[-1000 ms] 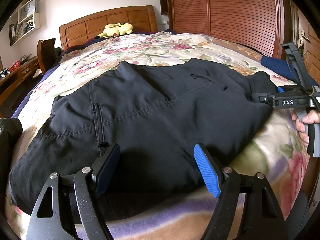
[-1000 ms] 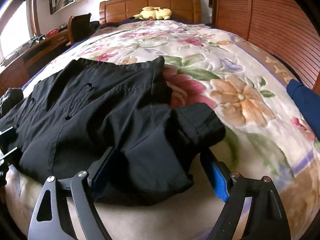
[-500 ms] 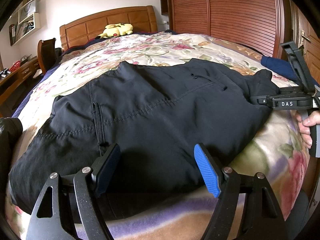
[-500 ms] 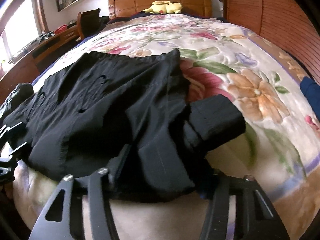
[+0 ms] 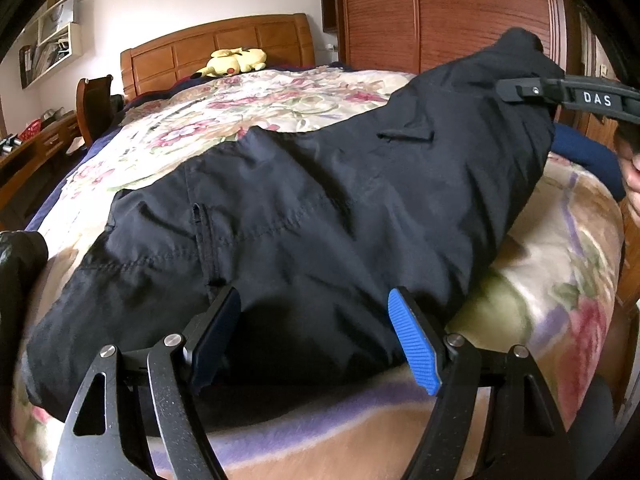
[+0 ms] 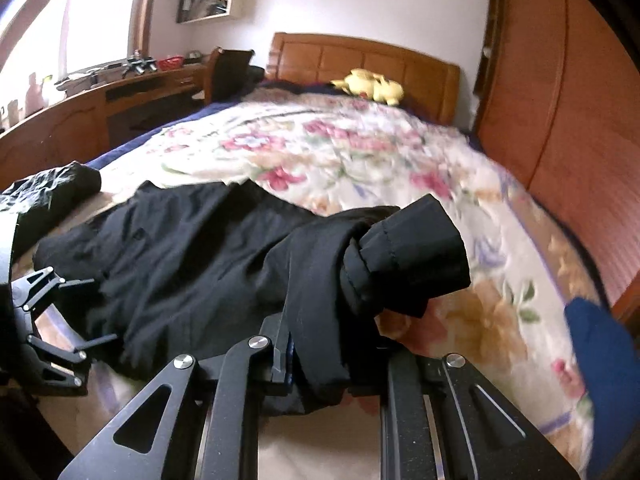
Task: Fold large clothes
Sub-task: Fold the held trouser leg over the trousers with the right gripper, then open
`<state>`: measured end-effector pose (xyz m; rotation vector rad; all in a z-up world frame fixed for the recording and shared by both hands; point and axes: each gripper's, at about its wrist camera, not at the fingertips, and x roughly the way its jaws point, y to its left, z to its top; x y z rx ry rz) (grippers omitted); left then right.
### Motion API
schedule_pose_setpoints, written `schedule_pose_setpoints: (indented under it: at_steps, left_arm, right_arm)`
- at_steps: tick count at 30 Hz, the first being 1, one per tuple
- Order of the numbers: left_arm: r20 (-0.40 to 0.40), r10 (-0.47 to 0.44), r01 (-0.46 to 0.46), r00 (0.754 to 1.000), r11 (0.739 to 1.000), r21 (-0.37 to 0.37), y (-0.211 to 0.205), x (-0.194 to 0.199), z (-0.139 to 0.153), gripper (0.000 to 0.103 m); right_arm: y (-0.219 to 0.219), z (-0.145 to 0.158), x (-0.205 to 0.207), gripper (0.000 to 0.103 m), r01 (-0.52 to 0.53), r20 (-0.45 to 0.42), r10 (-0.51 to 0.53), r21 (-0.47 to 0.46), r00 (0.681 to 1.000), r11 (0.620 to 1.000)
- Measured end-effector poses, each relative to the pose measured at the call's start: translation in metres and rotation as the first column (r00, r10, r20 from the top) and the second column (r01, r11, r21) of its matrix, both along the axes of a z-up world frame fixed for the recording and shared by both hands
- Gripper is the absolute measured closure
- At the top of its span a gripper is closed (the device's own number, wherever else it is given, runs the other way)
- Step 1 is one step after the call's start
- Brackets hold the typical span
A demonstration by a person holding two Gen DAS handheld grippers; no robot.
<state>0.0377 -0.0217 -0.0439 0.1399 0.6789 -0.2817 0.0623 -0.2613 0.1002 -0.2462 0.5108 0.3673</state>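
Note:
A large black garment (image 5: 304, 216) lies across the foot of a bed with a floral quilt (image 5: 248, 112). My left gripper (image 5: 316, 332) is open, its blue pads straddling the garment's near edge without closing on it. My right gripper (image 6: 320, 364) is shut on the garment's right end (image 6: 400, 256) and holds it lifted off the quilt; the cuff hangs bunched over the fingers. In the left wrist view the right gripper (image 5: 568, 96) shows at upper right with the cloth raised.
A yellow plush toy (image 5: 234, 60) lies by the wooden headboard (image 5: 216, 48). A blue cloth (image 6: 600, 344) sits at the bed's right edge. A wooden wardrobe (image 5: 440, 12) stands on the right; a desk (image 6: 80, 108) and chair stand on the left. Another dark item (image 6: 52, 184) lies at far left.
My right gripper closed on the garment's right end and lifted it up off the bed. My left gripper stayed open at the near edge.

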Motion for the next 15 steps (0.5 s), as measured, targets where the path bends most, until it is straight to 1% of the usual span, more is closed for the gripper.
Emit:
schedule_pose_setpoints:
  at_steps: [7, 15]
  left_arm:
    - [0.052, 0.038, -0.035, 0.998, 0.998, -0.048, 0.031, -0.012, 0.017, 0.026]
    - [0.083, 0.1, -0.092, 0.992, 0.992, -0.092, 0.073, -0.023, 0.028, 0.026]
  right_arm:
    - [0.023, 0.012, -0.011, 0.086, -0.06, 0.042, 0.061, -0.004, 0.997, 0.998]
    - [0.062, 0.019, -0.028, 0.087, -0.179, 0.071, 0.181, -0.04, 0.981, 0.983]
